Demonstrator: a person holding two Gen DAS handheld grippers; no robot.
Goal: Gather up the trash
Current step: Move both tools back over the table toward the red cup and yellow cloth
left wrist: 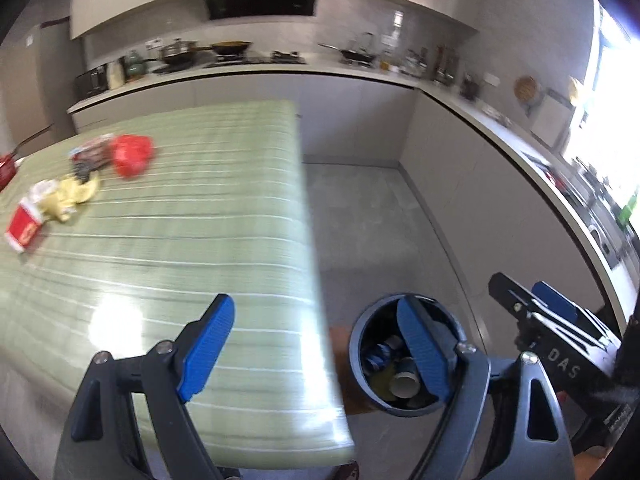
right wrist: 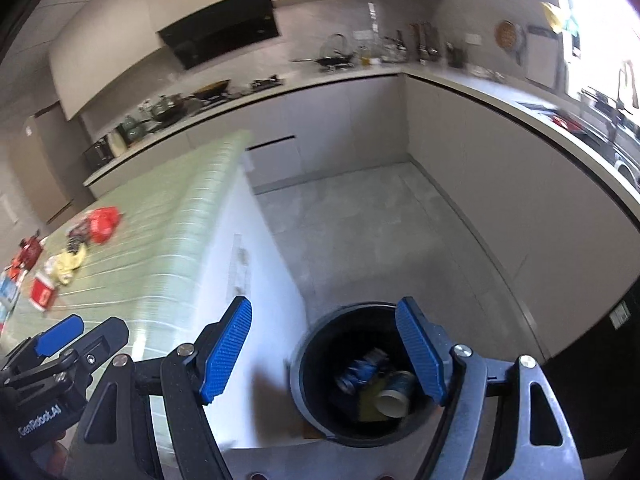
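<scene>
My left gripper (left wrist: 316,312) is open and empty above the near right corner of the green-striped table (left wrist: 180,240). My right gripper (right wrist: 324,316) is open and empty over the dark round trash bin (right wrist: 308,396) on the floor beside the table. The bin (left wrist: 356,360) holds a paper cup (right wrist: 394,394), a blue wrapper (right wrist: 360,370) and other scraps. Trash lies at the table's far left: a red bag (left wrist: 132,154), yellow crumpled paper (left wrist: 74,196), a red carton (left wrist: 24,228) and a dark wrapper (left wrist: 90,158).
Kitchen counters (left wrist: 360,70) with pans and bottles run along the back and right walls. Grey floor (left wrist: 372,220) lies between table and cabinets. The other gripper (left wrist: 552,320) shows at the right of the left wrist view. A red item (right wrist: 26,254) sits beyond the trash.
</scene>
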